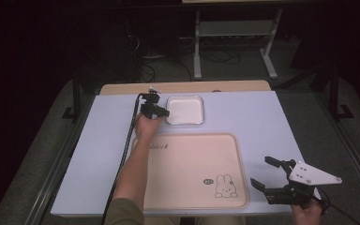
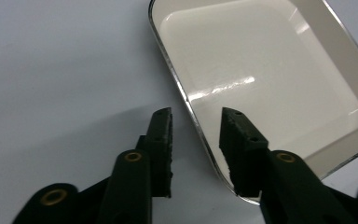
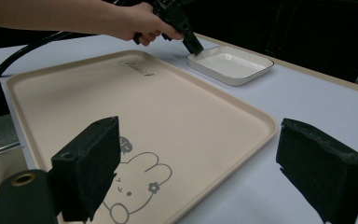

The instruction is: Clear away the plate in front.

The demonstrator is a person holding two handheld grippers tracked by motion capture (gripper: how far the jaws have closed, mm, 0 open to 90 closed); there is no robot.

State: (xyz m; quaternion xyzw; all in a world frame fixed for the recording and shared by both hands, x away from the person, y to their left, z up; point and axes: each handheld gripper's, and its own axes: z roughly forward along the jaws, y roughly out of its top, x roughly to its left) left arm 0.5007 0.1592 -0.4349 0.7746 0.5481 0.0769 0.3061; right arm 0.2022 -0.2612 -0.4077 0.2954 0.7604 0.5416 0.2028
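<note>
We see a shallow white square dish (image 1: 185, 110) with rounded corners and a glossy glaze, sitting on the pale counter (image 1: 258, 117) just beyond a beige tray (image 1: 192, 159) printed with a rabbit. It looks rigid, slippery and breakable; its thin raised rim seems the place to grip. Our left gripper (image 2: 196, 135) straddles that rim, fingers (image 2: 161, 140) apart, not yet pressing. Our right gripper (image 1: 266, 173) hovers beside the tray, fingers wide apart and empty.

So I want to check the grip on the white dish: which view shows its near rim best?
The left gripper view: the dish's rim runs close-up between the left tool. The high view shows the whole dish, small. The right gripper view shows it far off.
</note>
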